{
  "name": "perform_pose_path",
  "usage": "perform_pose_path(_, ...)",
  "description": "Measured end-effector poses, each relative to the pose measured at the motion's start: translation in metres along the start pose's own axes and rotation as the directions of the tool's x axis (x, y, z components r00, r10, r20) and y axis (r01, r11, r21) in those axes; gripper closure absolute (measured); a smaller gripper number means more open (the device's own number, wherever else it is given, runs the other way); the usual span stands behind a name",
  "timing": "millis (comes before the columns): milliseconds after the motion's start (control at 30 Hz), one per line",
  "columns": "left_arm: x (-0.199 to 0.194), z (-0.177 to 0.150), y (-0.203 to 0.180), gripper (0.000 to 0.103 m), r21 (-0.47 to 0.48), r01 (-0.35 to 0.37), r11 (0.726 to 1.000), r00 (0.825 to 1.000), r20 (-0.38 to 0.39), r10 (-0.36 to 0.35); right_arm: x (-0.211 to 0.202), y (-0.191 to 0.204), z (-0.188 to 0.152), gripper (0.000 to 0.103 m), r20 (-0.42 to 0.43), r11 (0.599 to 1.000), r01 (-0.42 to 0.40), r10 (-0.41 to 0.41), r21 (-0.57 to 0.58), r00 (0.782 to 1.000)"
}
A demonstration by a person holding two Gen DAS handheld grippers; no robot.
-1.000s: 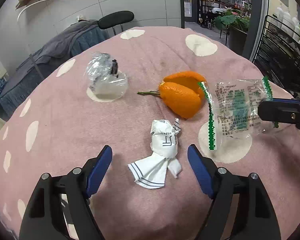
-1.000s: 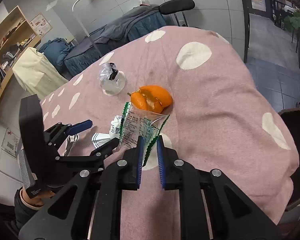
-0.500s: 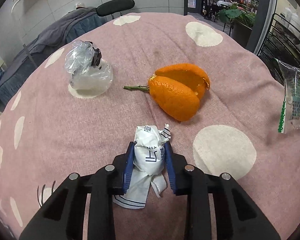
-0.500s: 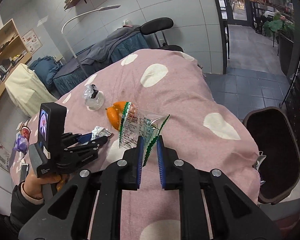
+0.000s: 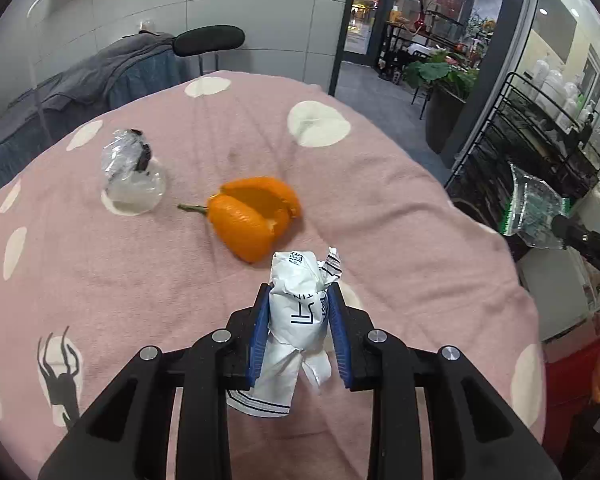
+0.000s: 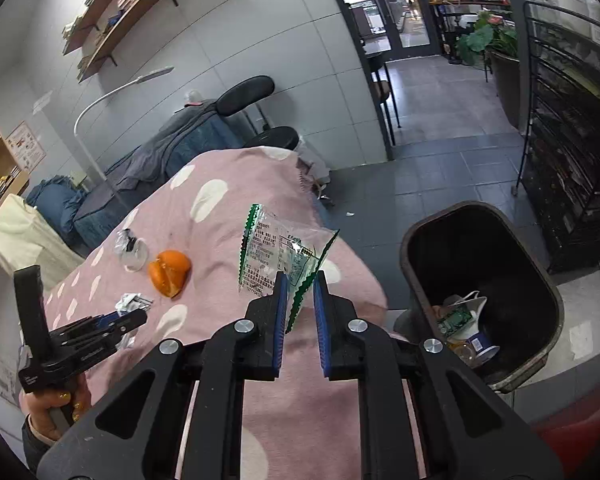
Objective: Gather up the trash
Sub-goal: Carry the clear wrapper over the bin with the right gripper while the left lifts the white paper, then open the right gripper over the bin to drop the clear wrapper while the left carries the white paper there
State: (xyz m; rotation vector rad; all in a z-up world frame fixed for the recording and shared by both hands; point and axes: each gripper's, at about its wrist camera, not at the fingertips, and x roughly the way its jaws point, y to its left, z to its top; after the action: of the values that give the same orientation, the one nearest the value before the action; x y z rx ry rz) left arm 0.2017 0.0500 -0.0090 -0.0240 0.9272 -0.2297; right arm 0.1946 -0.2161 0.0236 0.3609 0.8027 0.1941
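My left gripper (image 5: 299, 303) is shut on a crumpled white paper wrapper (image 5: 298, 312) and holds it just above the pink dotted cloth (image 5: 100, 280). An orange peel (image 5: 252, 220) and a clear crumpled plastic bag (image 5: 130, 174) lie on the cloth farther back. My right gripper (image 6: 299, 285) is shut on a clear plastic packet with green zigzag edges (image 6: 278, 254), held in the air past the table's right edge. A dark bin (image 6: 480, 292) with some trash inside stands on the floor to the right of it. In the left wrist view the packet (image 5: 534, 208) shows at far right.
A black wire rack (image 6: 572, 128) stands behind the bin. A bed with grey and blue covers (image 6: 172, 148) and a black chair (image 6: 246, 98) are behind the table. A hand (image 6: 48, 408) holds the left gripper's handle at the lower left.
My left gripper closed on the paper wrapper and lifted it off the cloth. My right gripper carried the packet to the right, off the table toward the bin.
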Motion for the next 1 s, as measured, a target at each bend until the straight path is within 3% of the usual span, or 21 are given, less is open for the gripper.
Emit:
perform_pose_path(400,0.007,0.019,-0.086,0.075,0.122,0.170,0.978,0.984,0.029,-0.175,-0.011,-0.105,0.001,0.088,0.031,0.968,0.194,-0.201,0.157,0.979)
perform_pose_path(700,0.023,0.031,-0.143,0.075,0.209,0.246,0.946,0.967,0.005,-0.253,0.042,-0.169,-0.014,0.088,-0.096,0.925,0.312,-0.298,0.218,0.950)
perform_pose_path(1000,0.045,0.037,-0.173,0.075,0.229,0.288,0.930,0.958,-0.051,-0.284,0.106,-0.215,-0.033,0.088,-0.234,0.883,0.416,-0.367,0.216,0.900)
